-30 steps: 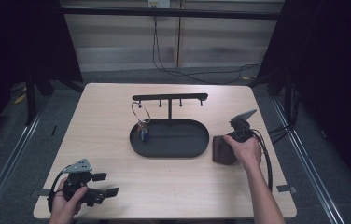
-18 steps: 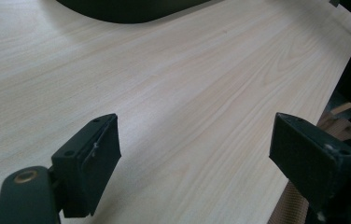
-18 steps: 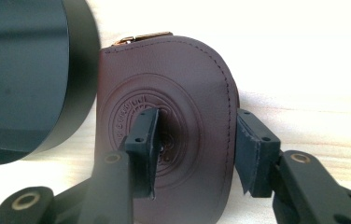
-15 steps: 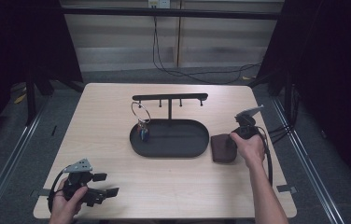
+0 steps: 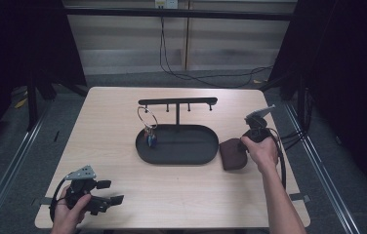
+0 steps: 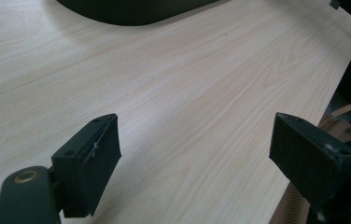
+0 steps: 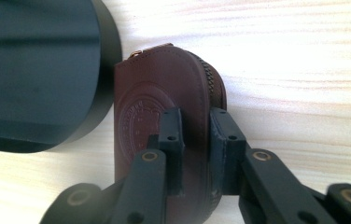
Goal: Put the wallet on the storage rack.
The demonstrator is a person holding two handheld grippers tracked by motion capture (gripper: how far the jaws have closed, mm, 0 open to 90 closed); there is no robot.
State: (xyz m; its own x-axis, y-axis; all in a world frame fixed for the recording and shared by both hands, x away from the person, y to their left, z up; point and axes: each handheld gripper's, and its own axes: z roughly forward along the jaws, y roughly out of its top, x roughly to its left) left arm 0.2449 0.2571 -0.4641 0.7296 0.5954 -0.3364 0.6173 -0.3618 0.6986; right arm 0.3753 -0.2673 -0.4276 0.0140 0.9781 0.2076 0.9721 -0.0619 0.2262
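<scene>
Right gripper (image 7: 195, 140): its 2 black jaws are clenched on the near edge of a brown leather zip pouch (image 7: 164, 98) with an embossed round seal on its upper face. One jaw lies on the face beside the seal, the other presses against the zipped side. The jaws have just been closing, with the pouch between them. In the high view the right gripper (image 5: 250, 141) is held in the person's right hand (image 5: 261, 151) at the right side of the light wooden surface (image 5: 113, 122), and the pouch (image 5: 232, 153) sits just beside the right end of a black oval metal tray (image 5: 206, 146). Whether the pouch touches the tray's rim cannot be told.

Tray: it carries a black T-shaped rack (image 5: 177, 102) with short pegs under its crossbar. 1 metal key ring (image 5: 147, 118) hangs from the left peg, with a small blue tag (image 5: 151, 141) below it reaching the tray floor.

Left gripper (image 5: 104, 195): held in the left hand (image 5: 69, 214) at the near left corner of the surface, well apart from the tray. In the left gripper view its 2 jaws stand wide and released, with bare wood between them and the tray's (image 6: 131, 11) dark edge at the top.
</scene>
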